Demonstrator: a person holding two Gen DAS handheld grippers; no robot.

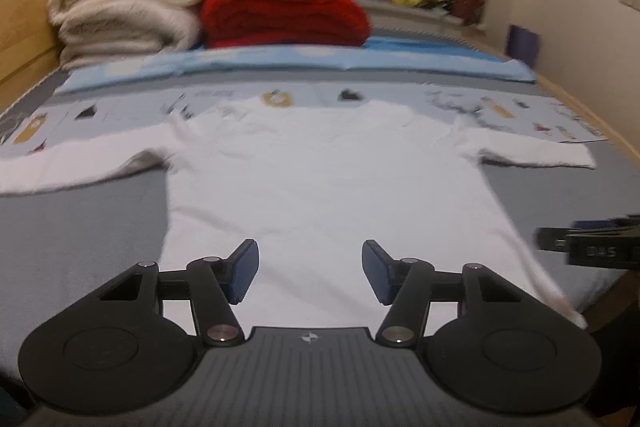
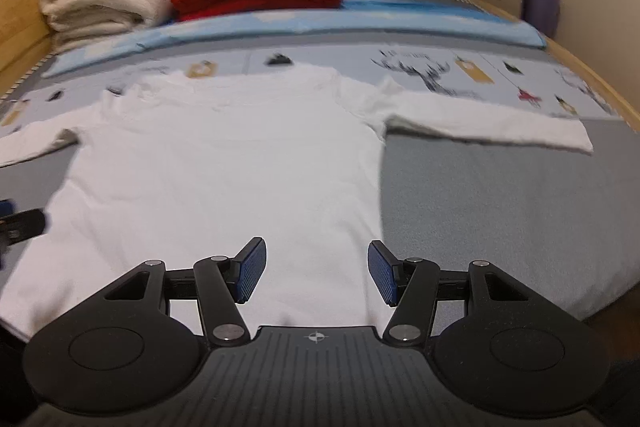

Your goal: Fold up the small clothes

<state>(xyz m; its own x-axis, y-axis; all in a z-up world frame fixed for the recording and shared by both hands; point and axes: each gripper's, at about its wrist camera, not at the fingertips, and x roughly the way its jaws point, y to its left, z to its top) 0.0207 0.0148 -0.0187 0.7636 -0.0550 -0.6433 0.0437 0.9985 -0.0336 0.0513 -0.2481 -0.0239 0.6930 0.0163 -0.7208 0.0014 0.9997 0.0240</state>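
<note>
Reading "D4S", right gripper (image 1: pixel 592 247) flanks white shirt (image 1: pixel 320 179).

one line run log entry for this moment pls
shirt: flat, unfolded on bed | left gripper: open, empty | right gripper: open, empty

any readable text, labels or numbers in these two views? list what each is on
"D4S", roughly; blurred, uncertain: on the right gripper at the left wrist view's edge.
Compass-style mark, no letters: on the left gripper body and the right one's.
Prints on the bedsheet: too blurred to read.
</note>
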